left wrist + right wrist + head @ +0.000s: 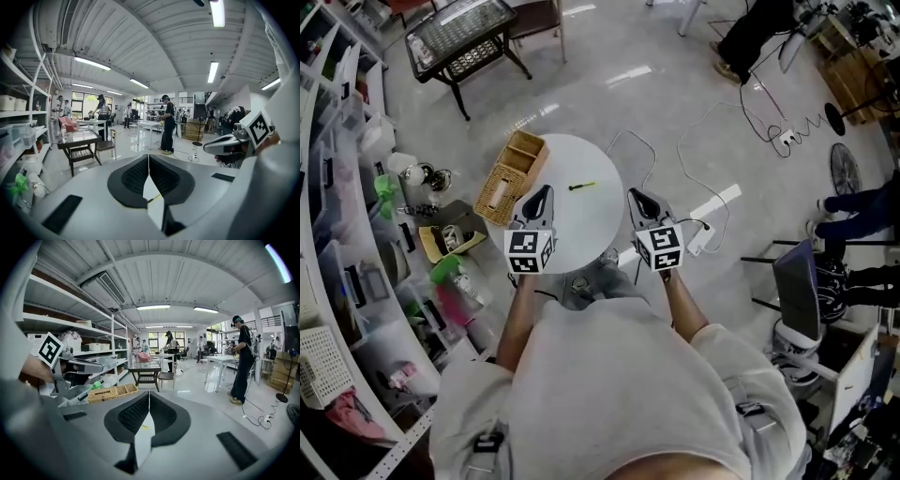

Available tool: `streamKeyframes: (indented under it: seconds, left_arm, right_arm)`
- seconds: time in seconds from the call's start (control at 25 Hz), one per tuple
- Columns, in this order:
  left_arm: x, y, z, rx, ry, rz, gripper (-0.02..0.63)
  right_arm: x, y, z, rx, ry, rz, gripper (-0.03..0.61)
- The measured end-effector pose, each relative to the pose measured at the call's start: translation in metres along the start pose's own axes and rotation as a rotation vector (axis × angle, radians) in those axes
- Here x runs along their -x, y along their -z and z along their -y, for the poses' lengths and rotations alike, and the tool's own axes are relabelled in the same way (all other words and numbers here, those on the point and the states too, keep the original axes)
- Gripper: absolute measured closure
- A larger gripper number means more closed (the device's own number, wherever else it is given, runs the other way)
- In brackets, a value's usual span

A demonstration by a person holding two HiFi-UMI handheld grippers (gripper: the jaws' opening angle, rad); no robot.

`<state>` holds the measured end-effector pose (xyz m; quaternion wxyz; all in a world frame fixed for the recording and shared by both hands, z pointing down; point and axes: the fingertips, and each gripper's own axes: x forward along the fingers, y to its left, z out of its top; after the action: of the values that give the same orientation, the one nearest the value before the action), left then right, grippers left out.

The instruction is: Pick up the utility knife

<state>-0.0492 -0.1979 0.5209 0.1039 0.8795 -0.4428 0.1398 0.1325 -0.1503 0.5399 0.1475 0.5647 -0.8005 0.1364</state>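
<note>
Utility knife (pixel 581 187) lies flat on the round white table (pixel 598 234), toward the far side, right of the wicker basket (pixel 512 178), untouched. Left tongs (pixel 541 195) and right tongs (pixel 637 197) hover on the near side, both pressed together with nothing between them. The knife sits between the two, ahead of the tips. Step in hand: the approach. The chosen tongs should spread first, line up across the thin body, come in low and pinch mid-length. Blade end too small to tell. The knife is slim and may skid on the smooth top.
</note>
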Motion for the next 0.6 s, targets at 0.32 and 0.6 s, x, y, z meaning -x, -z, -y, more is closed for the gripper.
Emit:
streamKeyframes:
  seconds: [0.32,0.6]
  left_arm:
    - [-0.016,0.009,-0.010,0.037,-0.114,-0.045,0.591]
    - [-0.014,0.030,-0.012,0.060,-0.155,-0.090,0.591]
  right_arm:
    - [-0.043,0.010,0.015,-0.007,-0.115,-0.026,0.547]
    - [-0.059,0.032,0.014,-0.014,-0.168,-0.083,0.548]
